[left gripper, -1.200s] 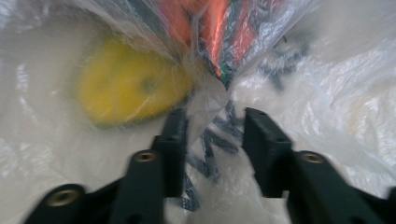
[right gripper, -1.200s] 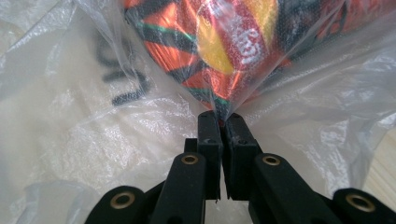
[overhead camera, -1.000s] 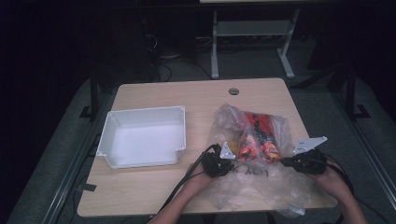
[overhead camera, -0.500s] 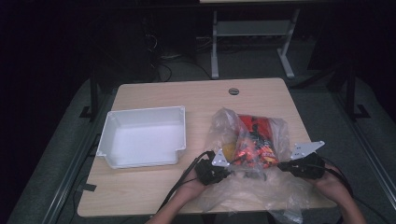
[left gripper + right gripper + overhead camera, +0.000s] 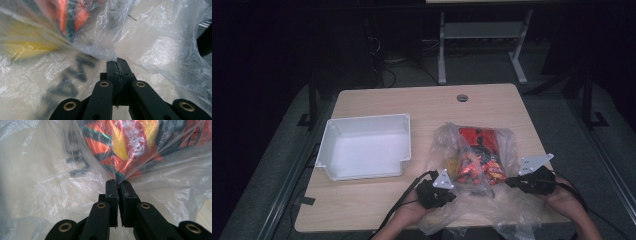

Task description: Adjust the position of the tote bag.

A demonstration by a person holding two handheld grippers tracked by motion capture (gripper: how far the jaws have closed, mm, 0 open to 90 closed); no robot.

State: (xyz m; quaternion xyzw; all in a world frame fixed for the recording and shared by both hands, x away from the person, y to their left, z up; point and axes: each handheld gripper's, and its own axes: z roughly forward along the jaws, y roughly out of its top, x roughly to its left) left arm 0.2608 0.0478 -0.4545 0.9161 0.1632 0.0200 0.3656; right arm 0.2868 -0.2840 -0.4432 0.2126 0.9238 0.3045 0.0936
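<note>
A clear plastic bag (image 5: 472, 165) holding red, orange and yellow snack packets (image 5: 479, 152) lies on the right half of the wooden table (image 5: 377, 207). My left gripper (image 5: 455, 192) is at the bag's near left side, its jaws pressed together with a fold of bag film (image 5: 110, 53) pinched between them. My right gripper (image 5: 507, 183) is at the bag's near right side, shut on another fold of film (image 5: 118, 178) just below the packets (image 5: 125, 142). Black lettering shows through the bag (image 5: 67, 82) in the left gripper view.
A white empty tray (image 5: 324, 152) stands on the left half of the table. A round cable hole (image 5: 462, 97) sits near the far edge. Beyond the table are a metal frame (image 5: 477, 35) and cables on a dark floor.
The left gripper has drawn back toward the table's near edge with the bag's film in it, and the bag has stretched and shifted nearer. The right gripper has stayed almost in place.
</note>
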